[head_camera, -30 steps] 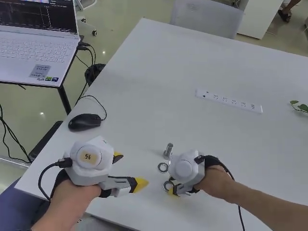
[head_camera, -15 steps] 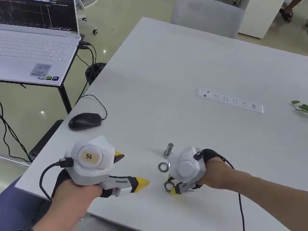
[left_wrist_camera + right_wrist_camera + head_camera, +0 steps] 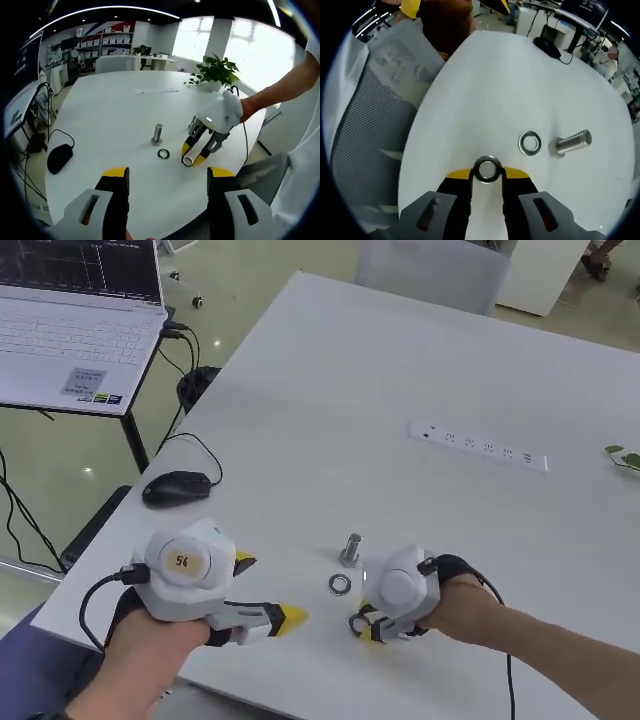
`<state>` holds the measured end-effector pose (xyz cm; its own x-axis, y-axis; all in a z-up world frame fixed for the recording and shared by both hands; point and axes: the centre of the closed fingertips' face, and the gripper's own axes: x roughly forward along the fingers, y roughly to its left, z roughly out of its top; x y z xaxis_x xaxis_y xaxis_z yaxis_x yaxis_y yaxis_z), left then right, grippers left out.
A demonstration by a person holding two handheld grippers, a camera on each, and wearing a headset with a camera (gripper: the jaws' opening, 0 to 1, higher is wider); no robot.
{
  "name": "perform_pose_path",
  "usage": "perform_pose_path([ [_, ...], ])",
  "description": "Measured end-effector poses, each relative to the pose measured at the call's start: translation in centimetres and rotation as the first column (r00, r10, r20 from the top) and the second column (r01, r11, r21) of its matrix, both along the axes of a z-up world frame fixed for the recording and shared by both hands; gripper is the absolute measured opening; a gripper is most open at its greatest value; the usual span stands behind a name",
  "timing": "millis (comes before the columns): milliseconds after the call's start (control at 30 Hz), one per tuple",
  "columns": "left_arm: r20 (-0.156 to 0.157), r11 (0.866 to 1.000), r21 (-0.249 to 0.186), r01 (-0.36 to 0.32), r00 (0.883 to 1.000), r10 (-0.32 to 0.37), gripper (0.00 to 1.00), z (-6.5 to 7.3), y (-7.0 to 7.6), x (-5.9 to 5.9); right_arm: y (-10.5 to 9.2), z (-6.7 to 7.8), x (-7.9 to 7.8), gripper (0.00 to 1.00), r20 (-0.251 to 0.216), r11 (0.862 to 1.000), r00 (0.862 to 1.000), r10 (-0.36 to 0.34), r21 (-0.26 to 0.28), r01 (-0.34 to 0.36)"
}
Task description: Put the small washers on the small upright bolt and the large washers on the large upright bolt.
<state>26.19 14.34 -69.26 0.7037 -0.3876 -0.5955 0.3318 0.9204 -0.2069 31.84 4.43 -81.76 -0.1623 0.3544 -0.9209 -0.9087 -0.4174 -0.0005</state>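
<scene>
Near the front edge of the white table [image 3: 400, 370], the right gripper [image 3: 362, 626] is pinching a washer [image 3: 487, 169] between its yellow tips, jaws drawn in tight on the rim, holding it at or just above the tabletop. The left gripper [image 3: 167, 172] is hovering with its jaws spread wide and nothing between them, facing the work from the side. A second washer [image 3: 340, 585] is lying flat on the table, near the base of the upright bolt [image 3: 351, 549], between it and the pinched washer. The pick-up is looking finished and the carry to the bolt is in hand; the next move is calling for lifting the washer above the bolt's top, levelling it so the hole is centring on the shaft, then letting go. Whether this bolt is the small or the large one I cannot tell. Nothing is serving as a tray or dish: the loose washer is sitting on the bare top, and the bolt's shaft is looking bare.
</scene>
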Motion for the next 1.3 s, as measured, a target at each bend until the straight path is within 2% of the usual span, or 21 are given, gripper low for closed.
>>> perform_pose_path([
  [200, 0.001, 1.000, 0.000, 0.006, 1.000, -0.006, 0.62, 0.0, -0.2, 0.2, 0.5, 1.4, 1.4, 0.23, -0.013, 0.996, 0.996, -0.088, 0.033, 0.088],
  [367, 0.006, 1.000, -0.001, 0.008, 1.000, -0.008, 0.62, 0.2, -0.2, 0.3, 1.3, 3.4, 3.2, 0.23, 0.000, 0.985, 0.987, -0.159, 0.067, 0.159],
  [567, 0.008, 1.000, 0.000, 0.012, 1.000, -0.012, 0.62, 0.2, -0.2, 0.4, 2.6, 5.8, 5.3, 0.23, 0.024, 0.974, 0.978, -0.205, 0.105, 0.201],
  [800, 0.011, 1.000, -0.004, 0.010, 1.000, -0.010, 0.62, 0.2, -0.3, 0.4, 4.3, 7.5, 7.2, 0.23, 0.043, 0.966, 0.972, -0.230, 0.131, 0.223],
  [1033, 0.008, 1.000, -0.006, 0.004, 1.000, -0.004, 0.62, 0.1, -0.3, 0.2, 5.7, 7.5, 8.5, 0.23, 0.052, 0.965, 0.969, -0.242, 0.122, 0.234],
  [1300, 0.003, 1.000, -0.005, -0.005, 1.000, 0.005, 0.62, 0.0, 0.1, 0.0, 6.3, 6.7, 8.8, 0.23, 0.048, 0.967, 0.969, -0.244, 0.092, 0.239],
])
